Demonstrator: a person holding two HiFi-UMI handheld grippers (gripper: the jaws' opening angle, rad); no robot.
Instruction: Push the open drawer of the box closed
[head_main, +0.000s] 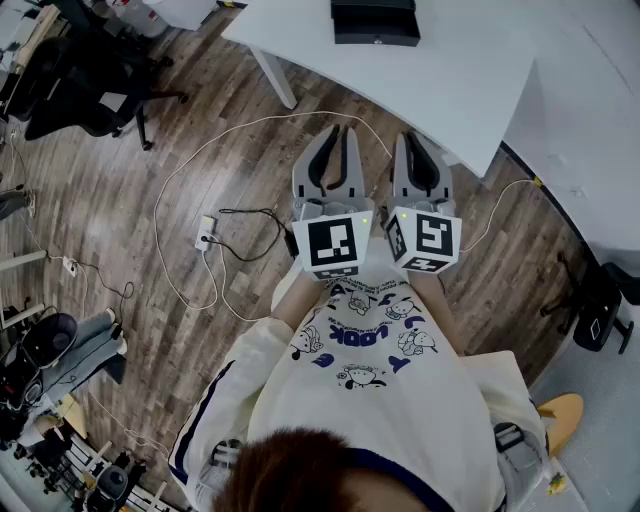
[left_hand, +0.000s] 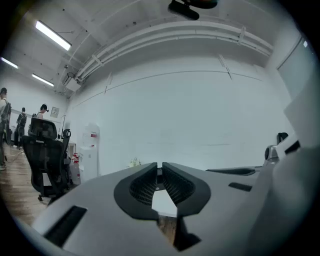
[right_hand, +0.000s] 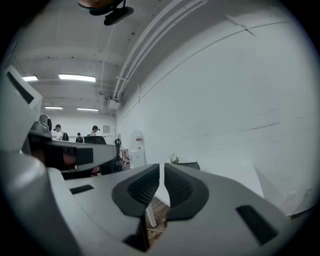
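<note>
While close-jawed, left gripper (head_main: 340, 136), right gripper (head_main: 419, 144) point forward abreast.

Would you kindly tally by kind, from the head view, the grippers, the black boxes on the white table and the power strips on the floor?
grippers: 2 (left gripper, right gripper)
black box: 1
power strip: 1
total: 4

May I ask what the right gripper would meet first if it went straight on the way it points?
Most likely the near edge of the white table; the right gripper, shut and empty, points straight at it, though its height over the tabletop is unclear.
</note>
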